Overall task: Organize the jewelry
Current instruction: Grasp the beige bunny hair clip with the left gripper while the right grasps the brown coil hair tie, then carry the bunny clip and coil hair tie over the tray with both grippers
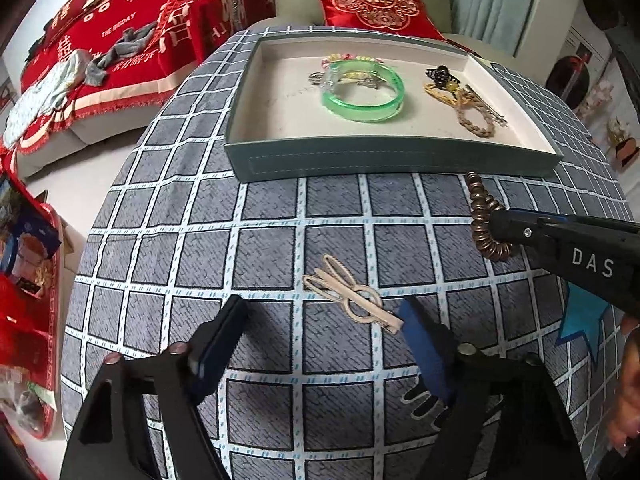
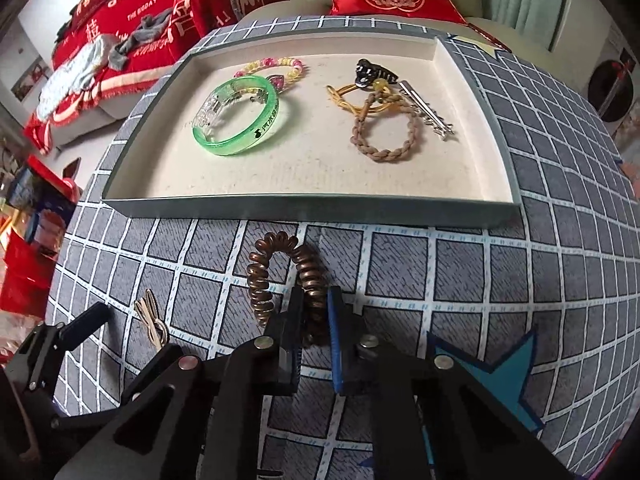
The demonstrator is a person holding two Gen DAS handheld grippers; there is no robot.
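A beige hair clip [image 1: 352, 296] lies flat on the checked cloth between the fingers of my left gripper [image 1: 324, 312]. That gripper is open; the clip's near end lies at the blue right pad [image 1: 420, 332], far from the left one. My right gripper [image 2: 316, 296] is shut on one side of a brown coil hair tie [image 2: 276, 276], which rests on the cloth just in front of the tray [image 2: 312, 210]. From the left wrist view the right gripper [image 1: 500, 224] comes in from the right, pinching the coil tie [image 1: 482, 216].
In the grey tray [image 1: 392, 156] lie a green bangle [image 2: 240, 120], a beaded bracelet [image 2: 272, 66], a braided hair tie [image 2: 384, 132], a black claw clip [image 2: 374, 72] and a silver clip [image 2: 428, 110]. A sofa with red blankets [image 1: 120, 48] stands behind.
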